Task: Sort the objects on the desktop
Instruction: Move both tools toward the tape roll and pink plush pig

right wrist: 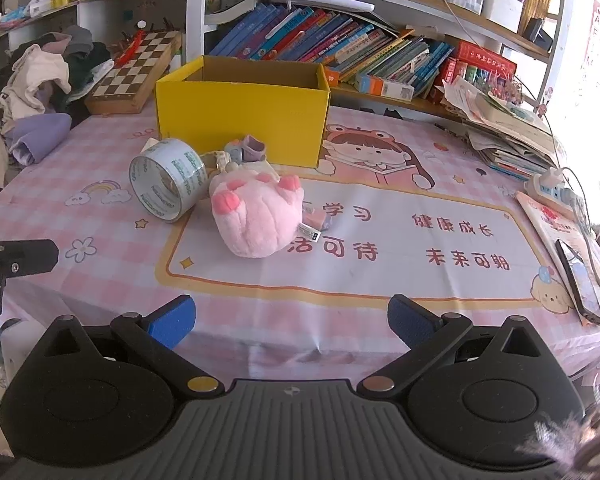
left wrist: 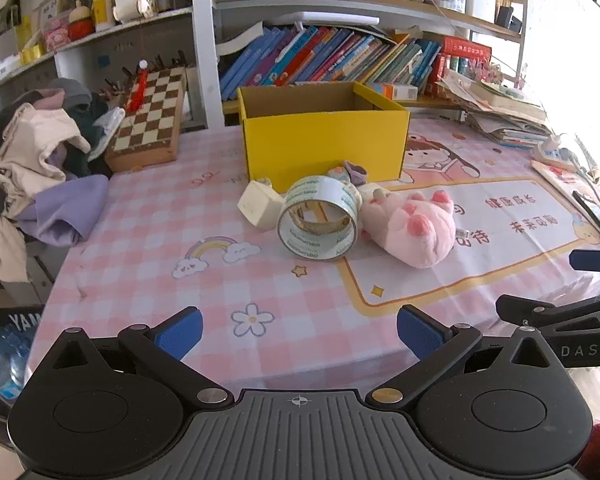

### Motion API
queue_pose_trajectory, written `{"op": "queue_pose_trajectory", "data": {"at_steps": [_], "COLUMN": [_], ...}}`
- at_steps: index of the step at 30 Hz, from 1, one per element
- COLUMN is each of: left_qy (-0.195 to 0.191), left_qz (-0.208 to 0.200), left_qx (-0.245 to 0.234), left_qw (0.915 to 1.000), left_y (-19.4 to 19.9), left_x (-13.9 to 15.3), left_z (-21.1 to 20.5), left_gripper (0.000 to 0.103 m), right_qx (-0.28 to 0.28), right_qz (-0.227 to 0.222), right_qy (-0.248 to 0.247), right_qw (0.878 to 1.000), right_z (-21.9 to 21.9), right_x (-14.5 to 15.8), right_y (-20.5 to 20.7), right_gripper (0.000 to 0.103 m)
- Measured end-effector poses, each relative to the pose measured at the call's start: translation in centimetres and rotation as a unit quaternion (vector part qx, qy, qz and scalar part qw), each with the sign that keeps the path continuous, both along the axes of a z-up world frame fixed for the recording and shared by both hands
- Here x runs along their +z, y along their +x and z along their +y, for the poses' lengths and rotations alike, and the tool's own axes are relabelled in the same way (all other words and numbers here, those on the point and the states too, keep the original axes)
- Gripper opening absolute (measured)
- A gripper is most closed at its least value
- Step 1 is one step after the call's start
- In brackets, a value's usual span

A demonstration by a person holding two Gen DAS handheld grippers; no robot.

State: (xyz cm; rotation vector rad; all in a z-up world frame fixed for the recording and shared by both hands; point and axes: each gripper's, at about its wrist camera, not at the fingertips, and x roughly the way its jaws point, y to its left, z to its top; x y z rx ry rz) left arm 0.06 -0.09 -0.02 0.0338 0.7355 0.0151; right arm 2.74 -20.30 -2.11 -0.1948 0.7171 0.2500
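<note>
While both tools are hovering over the near edge of the table, the left gripper [left wrist: 299, 330] and the right gripper [right wrist: 291, 322] are each standing with jaws spread wide and nothing between them. The loose items are lying in a cluster just in front of the yellow cardboard box [left wrist: 324, 142]: a roll of clear packing tape [left wrist: 319, 218] resting on its edge, a pink plush paw toy [left wrist: 410, 226] touching the roll on its right, a cream-coloured block [left wrist: 259, 205] touching it on its left, and a small lilac-and-blue item [right wrist: 246, 149] sitting against the box front. The box is standing open-topped; the visible inner walls are showing bare cardboard, but its floor is hidden, so its contents cannot be told. Judging from this, items are remaining to be sorted, presumably into the box. The next grasp is calling for approaching the cluster and closing on one item without dragging its neighbours; the tape roll is likely to roll if nudged.
</note>
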Motion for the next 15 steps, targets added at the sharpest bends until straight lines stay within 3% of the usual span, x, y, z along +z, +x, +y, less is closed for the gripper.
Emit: {"op": "queue_pose_trajectory", "data": {"at_steps": [6,9,15], "left_qy": [0.009,-0.022,-0.008], "left_qz": [0.019,0.008,0.017], "left_qx": [0.009,0.001,-0.004], "left_qw": [0.9997,0.9997,0.9998], "left_y": [0.8,0.1,0.2], "left_x": [-0.2,-0.6,-0.2], "left_z": [-1.2,0.3,0.1], "left_gripper": [0.103,0.103,0.103], "right_qx": [0.000,0.000,-0.002], "right_qz": [0.000,0.001,0.005], "right_qy": [0.001,0.002,0.005], "right_qw": [1.000,1.000,1.000], "right_z": [-0.1,-0.1,0.1], "right_x": [-0.1,-0.2,0.0], "right_y": [0.1,0.1,0.1], "right_gripper": [0.103,0.103,0.103]}}
